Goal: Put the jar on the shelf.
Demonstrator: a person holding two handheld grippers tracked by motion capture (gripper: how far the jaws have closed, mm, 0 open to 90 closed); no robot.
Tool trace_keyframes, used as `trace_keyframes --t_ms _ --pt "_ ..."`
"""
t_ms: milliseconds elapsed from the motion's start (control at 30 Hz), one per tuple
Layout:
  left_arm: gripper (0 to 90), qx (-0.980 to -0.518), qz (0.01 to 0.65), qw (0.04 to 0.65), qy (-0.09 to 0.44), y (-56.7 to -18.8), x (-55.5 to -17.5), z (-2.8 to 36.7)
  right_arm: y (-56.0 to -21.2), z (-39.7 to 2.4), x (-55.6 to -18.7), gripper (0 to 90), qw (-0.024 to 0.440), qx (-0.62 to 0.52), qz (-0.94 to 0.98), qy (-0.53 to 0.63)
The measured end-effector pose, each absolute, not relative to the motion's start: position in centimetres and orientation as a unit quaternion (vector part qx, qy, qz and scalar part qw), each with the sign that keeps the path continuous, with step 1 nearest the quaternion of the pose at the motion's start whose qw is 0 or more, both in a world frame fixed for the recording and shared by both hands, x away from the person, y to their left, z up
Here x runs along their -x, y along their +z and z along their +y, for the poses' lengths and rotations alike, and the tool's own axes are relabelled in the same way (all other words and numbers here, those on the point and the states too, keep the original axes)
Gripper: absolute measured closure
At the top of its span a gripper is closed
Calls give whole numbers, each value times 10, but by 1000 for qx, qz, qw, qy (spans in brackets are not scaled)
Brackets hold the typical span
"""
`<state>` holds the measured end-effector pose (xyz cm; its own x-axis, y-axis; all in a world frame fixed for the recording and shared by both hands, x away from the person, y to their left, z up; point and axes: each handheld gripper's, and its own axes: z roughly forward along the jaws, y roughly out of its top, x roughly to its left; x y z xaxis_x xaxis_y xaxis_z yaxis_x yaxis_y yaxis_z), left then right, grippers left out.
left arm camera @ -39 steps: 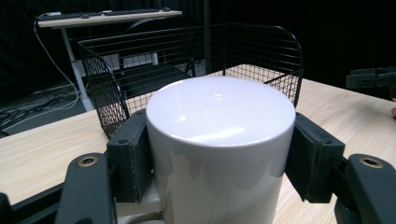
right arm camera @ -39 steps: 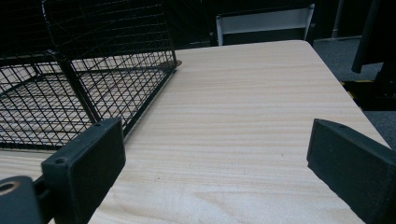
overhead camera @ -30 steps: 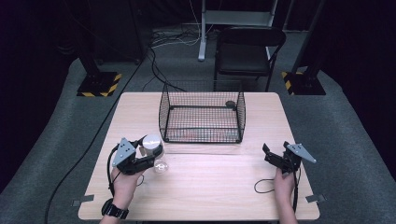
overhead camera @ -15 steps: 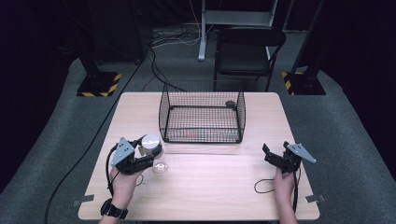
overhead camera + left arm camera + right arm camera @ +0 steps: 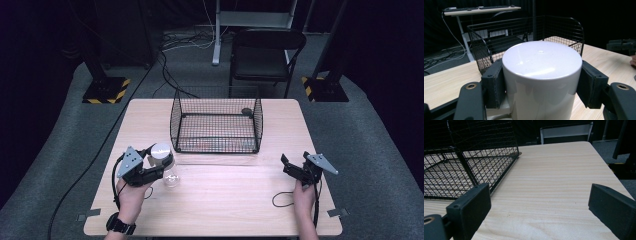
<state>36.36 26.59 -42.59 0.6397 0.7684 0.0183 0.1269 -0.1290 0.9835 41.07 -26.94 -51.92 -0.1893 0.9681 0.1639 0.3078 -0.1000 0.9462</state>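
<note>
Dark curtains and black floor ring a pale wooden table (image 5: 225, 200), with a black wire basket (image 5: 216, 126) standing at its far middle and a folding chair (image 5: 265, 55) behind it. At the near left, the left gripper (image 5: 161, 161) is clamped on a white cylinder (image 5: 541, 75) — both black pads (image 5: 495, 85) press flat against its sides, and it sits upright between them with its smooth top facing up. From above, the cylinder (image 5: 161, 150) sits just in front of the basket's near-left corner, with a clear glass piece (image 5: 171, 178) directly beside it toward the person.

Compared with a second ago, hardly anything has shifted: the grip looks as tight as it was and the left hand has barely drifted. That suggests the grasp is settled and the carry toward the basket has not really begun.

On the near right, the right gripper (image 5: 295, 167) rests low over the wood — its 2 jaws stand wide apart with nothing between them.
</note>
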Motion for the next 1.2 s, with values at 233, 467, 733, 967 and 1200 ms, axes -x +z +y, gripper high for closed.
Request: trace_keyframes --t_ms 233,467,733,967,1200 --pt "327 -699 314 583 268 -411 -360 266 -519 -269 -411 36 328 -545 586 502" --pt "327 -705 307 581 268 -398 -359 266 -519 -269 -411 36 328 -545 586 502" --pt "327 -703 306 587 258 -383 -359 269 -519 -269 -411 36 328 -545 586 502" --pt "327 -703 305 590 254 -367 -358 273 -519 -269 -411 36 327 -545 586 502" --pt "327 -705 299 590 258 -353 -356 274 -520 -269 -411 37 327 -545 586 503"
